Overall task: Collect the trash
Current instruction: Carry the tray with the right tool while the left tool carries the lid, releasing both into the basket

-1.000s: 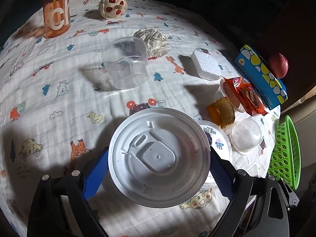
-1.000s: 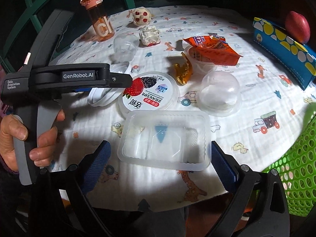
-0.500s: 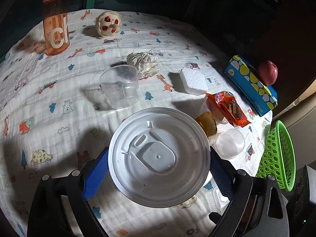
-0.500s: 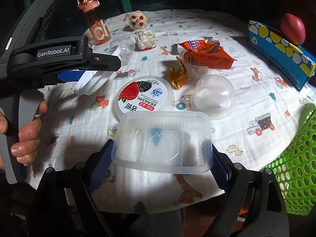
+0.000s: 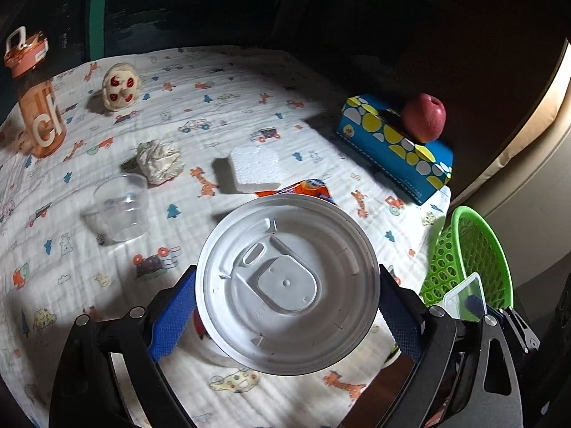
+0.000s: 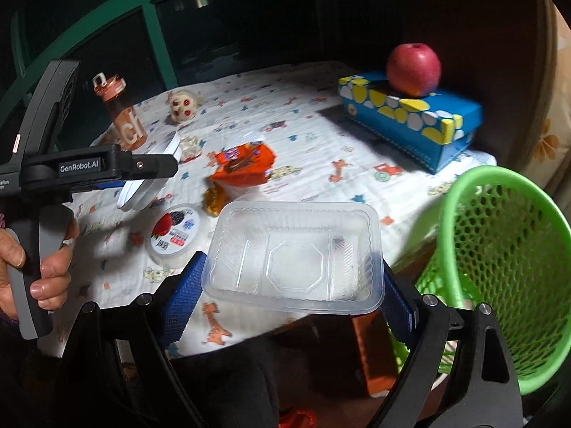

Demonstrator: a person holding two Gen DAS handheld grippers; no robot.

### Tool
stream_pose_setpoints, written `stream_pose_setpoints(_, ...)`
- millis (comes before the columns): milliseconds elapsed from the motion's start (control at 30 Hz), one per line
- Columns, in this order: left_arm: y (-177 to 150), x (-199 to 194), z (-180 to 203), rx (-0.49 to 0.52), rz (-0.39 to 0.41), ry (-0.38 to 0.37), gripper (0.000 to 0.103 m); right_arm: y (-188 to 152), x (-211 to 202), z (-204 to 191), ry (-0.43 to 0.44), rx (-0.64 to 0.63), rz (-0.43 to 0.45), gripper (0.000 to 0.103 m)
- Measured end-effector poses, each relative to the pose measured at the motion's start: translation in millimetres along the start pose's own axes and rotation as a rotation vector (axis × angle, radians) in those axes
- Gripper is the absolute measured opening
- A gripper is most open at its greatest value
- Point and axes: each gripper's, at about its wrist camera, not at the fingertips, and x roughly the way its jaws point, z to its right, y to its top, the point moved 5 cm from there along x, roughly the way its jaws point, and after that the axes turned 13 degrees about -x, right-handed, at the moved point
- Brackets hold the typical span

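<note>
Both things have come up off the worktop (image 5: 232, 107). The left tongs (image 5: 285, 306) stand wide, squeezing a round white lid (image 5: 285, 285). The right tongs (image 6: 291, 285) have just closed a bit and now pinch a clear plastic tray (image 6: 296, 253). The green basket (image 6: 499, 249) waits at 3 o'clock, so I think dropping comes next.

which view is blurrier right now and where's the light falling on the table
Right wrist view: motion blur smears the orange snack wrapper and the cloth prints; the clear tray in the right gripper stays sharp. Left wrist view: crisper, with a bright patch around the foam block, dark shadow at the table's edges, and fisheye bending of the green basket.
</note>
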Motion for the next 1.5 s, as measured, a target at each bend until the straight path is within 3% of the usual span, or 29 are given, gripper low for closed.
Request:
stream_pose_setpoints(400,-5.7,18.8,111.5,0.155,-0.046,-0.100,0.090,-27.6,-38.5,107.9,-0.194,0.180,0.007,0.088)
stream_pose_setpoints(767,-27.1,38.0,193.0,0.276,-0.101,-0.150,0.090,-62.5,-48.8,164.8,-0.263,0.282,-0.019,0.088)
stream_pose_setpoints(1500,-76.9,68.7,276.3,0.393,-0.199,-0.206,0.091,-107.0,-98.8,186.6,-0.291,0.360,0.023,0.091)
